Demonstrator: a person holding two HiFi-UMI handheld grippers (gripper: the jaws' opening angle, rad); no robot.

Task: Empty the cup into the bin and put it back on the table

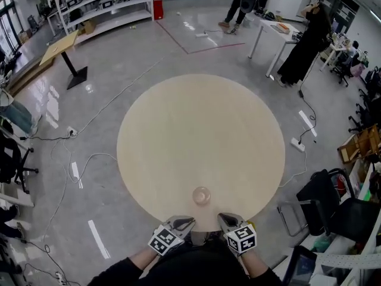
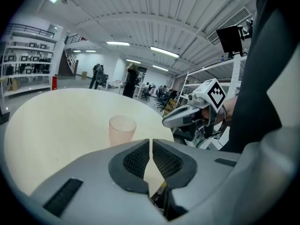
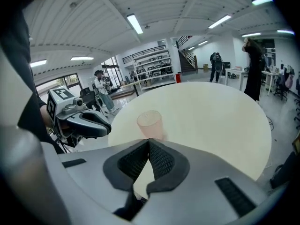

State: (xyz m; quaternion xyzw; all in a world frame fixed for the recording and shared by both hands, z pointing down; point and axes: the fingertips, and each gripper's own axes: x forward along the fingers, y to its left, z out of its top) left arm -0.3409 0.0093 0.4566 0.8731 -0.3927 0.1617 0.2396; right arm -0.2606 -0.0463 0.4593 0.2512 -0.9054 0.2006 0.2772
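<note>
Cup (image 1: 202, 195), seemingly empty, stands just beyond both pairs of closed fingers (image 2: 136, 161).

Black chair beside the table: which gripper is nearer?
Right. The right gripper sits left of the black chair; the left gripper lies farther left, beyond it.

Left tool (image 1: 183, 221), right tool (image 1: 226, 218) side by side, angled downward; both jaws together, nothing between.

cup (image 2: 122, 128) base: sitting hidden behind left tongs (image 2: 150, 146) and right tongs (image 3: 148, 144) in their own views | cup contents: showing too small to tell | bench (image 1: 196, 130) near rim: disappearing under both tongs | sleeves (image 1: 116, 274): running off bottom edge
</note>
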